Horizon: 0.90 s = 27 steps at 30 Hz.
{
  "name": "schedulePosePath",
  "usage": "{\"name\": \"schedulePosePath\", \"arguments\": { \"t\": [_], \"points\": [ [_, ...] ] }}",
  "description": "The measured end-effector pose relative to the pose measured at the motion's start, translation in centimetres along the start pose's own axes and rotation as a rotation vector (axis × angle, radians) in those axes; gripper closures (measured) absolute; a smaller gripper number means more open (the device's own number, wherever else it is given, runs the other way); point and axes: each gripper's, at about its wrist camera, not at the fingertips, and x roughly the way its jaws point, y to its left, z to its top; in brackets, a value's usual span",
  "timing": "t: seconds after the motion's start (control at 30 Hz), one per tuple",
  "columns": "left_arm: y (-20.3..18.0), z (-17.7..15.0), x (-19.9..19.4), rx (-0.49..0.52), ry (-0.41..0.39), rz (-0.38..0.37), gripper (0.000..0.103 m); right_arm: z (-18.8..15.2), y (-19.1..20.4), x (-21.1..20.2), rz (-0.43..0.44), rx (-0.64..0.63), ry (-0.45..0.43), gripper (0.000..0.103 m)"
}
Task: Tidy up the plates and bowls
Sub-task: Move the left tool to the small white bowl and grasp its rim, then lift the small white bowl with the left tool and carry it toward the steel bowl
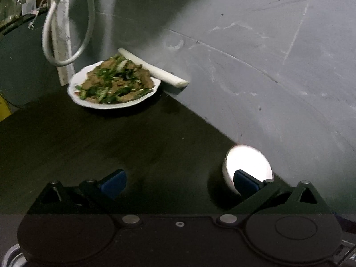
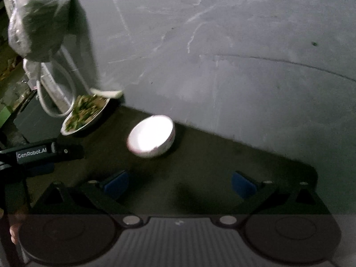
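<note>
One plate (image 1: 114, 84) of food, well ahead of the left gripper — one white bowl (image 2: 151, 139), just ahead of the right gripper. One pale rolled stick (image 1: 153, 67) behind the plate — one looped cable (image 1: 66, 33) hanging beyond it.

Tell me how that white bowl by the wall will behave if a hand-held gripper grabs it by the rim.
The white bowl looks glazed and glossy, so the pads may slip on its rim. It appears empty, so probably light, yet likely ceramic and breakable if dropped. It already sits tilted on its rounded body on the dark table, so a push may rock or tip it.
</note>
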Motion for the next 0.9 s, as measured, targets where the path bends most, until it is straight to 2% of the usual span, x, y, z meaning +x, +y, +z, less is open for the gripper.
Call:
{"name": "schedulePosePath", "arguments": {
  "t": [0.13,0.27,0.43,0.53,0.63,0.67,0.7,0.83,0.9],
  "points": [
    [-1.3,1.4,3.1,0.004,0.017,-0.028,0.001,1.7,-0.5,3.7,-0.013,0.012,-0.012,0.001],
    [-2.4,1.8,5.5,0.045,0.041,-0.035,0.001,2.5,-0.7,6.1,-0.01,0.004,0.001,0.008],
    [-2.7,1.6,7.0,0.066,0.079,-0.066,0.011,2.8,-0.2,8.1,0.018,-0.014,0.022,0.015],
    [-2.9,1.4,7.5,0.085,0.101,-0.087,0.024,2.9,0.0,8.9,0.032,-0.021,0.034,0.02],
    [-2.9,1.3,7.9,0.087,0.122,-0.114,0.041,3.1,0.4,9.6,0.044,-0.025,0.054,0.025],
    [-2.9,1.3,8.1,0.09,0.133,-0.133,0.053,3.1,0.4,9.7,0.048,-0.022,0.061,0.029],
    [-3.0,1.3,8.2,0.096,0.147,-0.148,0.059,3.2,0.5,9.9,0.054,-0.019,0.068,0.031],
    [-3.0,1.0,8.6,0.095,0.167,-0.161,0.067,3.2,0.8,10.5,0.068,-0.026,0.093,0.043],
    [-2.9,1.0,8.7,0.08,0.175,-0.177,0.074,3.3,0.9,10.5,0.069,-0.031,0.093,0.045]
  ]
}}
